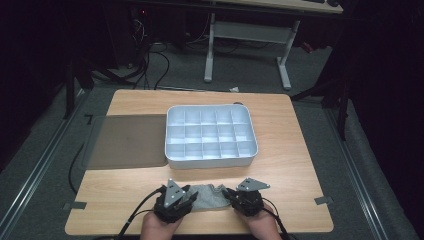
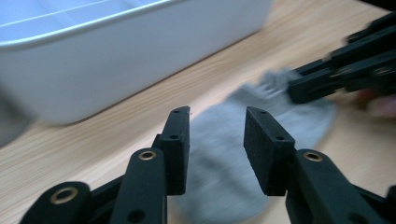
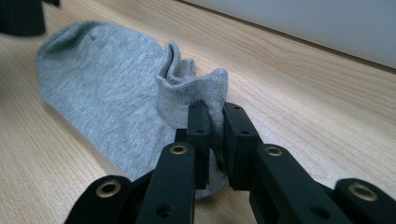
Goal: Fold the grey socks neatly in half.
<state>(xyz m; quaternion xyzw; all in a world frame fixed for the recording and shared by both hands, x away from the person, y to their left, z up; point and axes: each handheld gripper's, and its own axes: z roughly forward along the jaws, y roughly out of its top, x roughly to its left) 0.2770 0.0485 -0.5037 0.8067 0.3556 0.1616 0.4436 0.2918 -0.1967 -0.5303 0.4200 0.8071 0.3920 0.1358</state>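
Grey sock point(image 3: 107, 88): flat on the wooden table point(image 1: 295, 150), near edge, just in front of the white compartment tray point(image 1: 172, 150)
Long axis: runs left-right, between my two hands
Right gripper point(image 3: 215, 122): jaws pinched on the sock's cuff, fabric bunched between the pads
Left gripper point(image 2: 217, 135): jaws about half open, gripping nothing, toe end of the sock below and ahead of the gap
Nearer hand: left to toe, right already has cuff

Left gripper point(image 2: 217, 123) jaws apart over grey sock point(image 2: 224, 158); white tray point(image 2: 116, 60) beyond.
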